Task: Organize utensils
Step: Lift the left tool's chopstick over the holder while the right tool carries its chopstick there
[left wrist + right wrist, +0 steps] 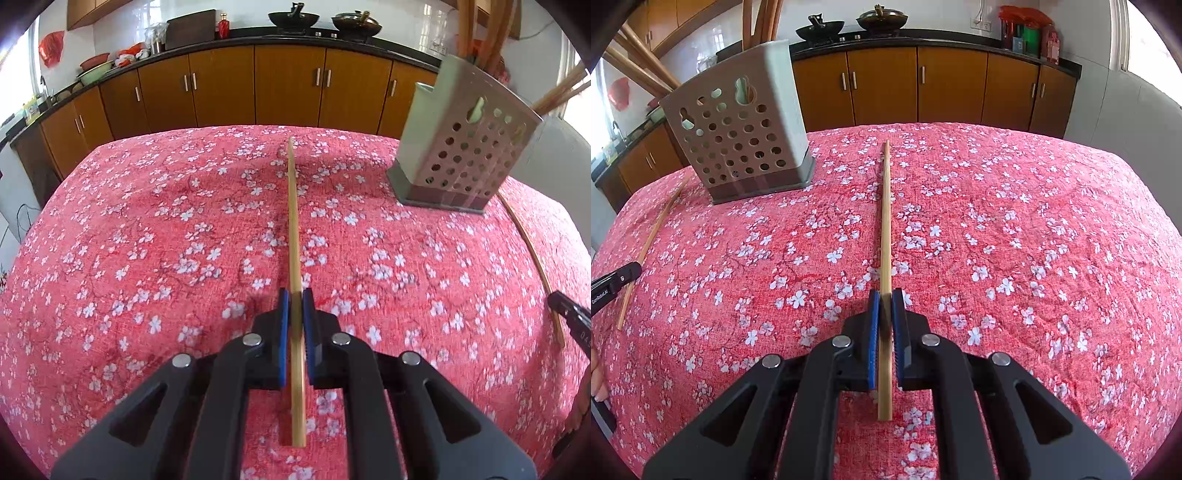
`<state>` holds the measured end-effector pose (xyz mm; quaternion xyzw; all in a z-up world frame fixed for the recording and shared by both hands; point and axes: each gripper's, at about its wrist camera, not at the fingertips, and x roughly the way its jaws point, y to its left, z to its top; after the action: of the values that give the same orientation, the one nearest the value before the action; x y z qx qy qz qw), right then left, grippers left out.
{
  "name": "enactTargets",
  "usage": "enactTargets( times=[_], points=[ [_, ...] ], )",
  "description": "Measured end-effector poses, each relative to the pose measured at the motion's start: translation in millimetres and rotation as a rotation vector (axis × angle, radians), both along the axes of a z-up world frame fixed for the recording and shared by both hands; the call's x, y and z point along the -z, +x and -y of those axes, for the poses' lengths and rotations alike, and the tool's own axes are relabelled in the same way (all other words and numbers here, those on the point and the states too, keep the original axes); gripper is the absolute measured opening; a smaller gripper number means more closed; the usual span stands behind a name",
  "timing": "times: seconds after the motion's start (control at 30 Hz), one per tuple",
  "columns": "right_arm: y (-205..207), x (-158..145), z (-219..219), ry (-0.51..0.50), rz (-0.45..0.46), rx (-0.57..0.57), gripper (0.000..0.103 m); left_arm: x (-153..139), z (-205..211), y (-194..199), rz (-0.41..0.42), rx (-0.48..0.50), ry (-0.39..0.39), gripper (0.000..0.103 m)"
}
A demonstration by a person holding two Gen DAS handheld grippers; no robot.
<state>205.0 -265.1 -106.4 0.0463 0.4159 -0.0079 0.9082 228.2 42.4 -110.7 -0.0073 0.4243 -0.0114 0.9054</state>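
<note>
Each of the two chopsticks is already in a grip: one (295,236) runs forward from the left tongs (294,299), the other (885,229) from the right tongs (885,299), both slanting out over the table (110,258) with its red flowered cloth. In both wrist views the blue pads are closed down to the width of the stick, pressing on its two sides near the thicker back end, with a short tail sticking out behind the pads.

A chopstick like this looks like bamboo or pale wood: very light, stiff, thin and smooth. It should not bend or break under the pads, but being narrow and slick it is likely to pivot or slide if held at one small spot. Held so far back, the long free end will probably swing with any wrist roll; a hold nearer the middle would steady it, though the end grip leaves more length free to drop into a slot.

The perforated utensil holder (738,136) stands on the cloth between the two hands, farther back, with several long wooden handles already rising from it. Brown kitchen cabinets (221,85) and a dark counter with woks lie beyond the table.
</note>
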Motion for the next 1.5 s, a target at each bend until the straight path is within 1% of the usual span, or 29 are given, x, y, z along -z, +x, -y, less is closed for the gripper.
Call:
enactTargets(
  times=[0.1,0.27,0.6,0.63,0.7,0.73,0.77,0.83,0.87,0.93,1.0,1.07,1.13,1.3,1.43,1.47,1.5],
  points=[
    [-2,-1,2,0.010,0.000,0.001,0.008,-1,-3,-4,0.000,0.016,0.000,0.010],
    [-3,-2,2,0.001,0.000,0.001,0.008,-2,-1,-3,-0.002,0.011,0.011,0.011],
    [-2,-4,-1,-0.003,-0.002,0.001,0.008,-1,-3,0,-0.004,0.010,0.003,0.011],
    [-2,-4,-2,-0.013,-0.001,-0.003,0.008,-1,-2,0,-0.004,0.012,0.009,0.010],
    [-3,-7,-6,-0.062,0.005,-0.018,0.007,-2,5,-1,-0.016,0.031,0.060,0.008],
    [-8,-15,-5,-0.065,0.039,-0.024,0.007,-6,7,-3,-0.029,0.049,0.067,0.008],
    [-12,-23,-4,-0.060,0.071,-0.027,0.007,-12,7,-7,-0.019,0.062,0.052,0.008],
    [-24,-53,1,-0.056,0.170,-0.015,0.007,-30,8,-17,0.027,0.084,0.050,0.008],
    [-29,-68,3,-0.047,0.215,-0.012,0.007,-47,8,-25,0.068,0.106,0.048,0.008],
    [-36,-91,7,-0.043,0.284,-0.006,0.007,-70,9,-34,0.125,0.125,0.039,0.008],
    [-45,-118,10,-0.037,0.367,-0.002,0.007,-100,8,-43,0.195,0.145,0.010,0.008],
    [-50,-138,12,-0.027,0.422,0.003,0.007,-128,7,-49,0.254,0.154,-0.025,0.008],
    [-51,-153,15,-0.013,0.455,0.002,0.007,-154,8,-51,0.303,0.158,-0.066,0.008],
    [-49,-179,17,0.027,0.499,-0.012,0.007,-194,13,-56,0.362,0.195,-0.107,0.008],
    [-52,-220,15,0.086,0.584,-0.033,0.007,-225,28,-65,0.430,0.236,-0.117,0.008],
    [-52,-237,15,0.115,0.624,-0.041,0.007,-236,34,-66,0.457,0.245,-0.129,0.008],
    [-53,-247,14,0.133,0.652,-0.044,0.007,-246,39,-66,0.486,0.249,-0.138,0.008]
  ],
)
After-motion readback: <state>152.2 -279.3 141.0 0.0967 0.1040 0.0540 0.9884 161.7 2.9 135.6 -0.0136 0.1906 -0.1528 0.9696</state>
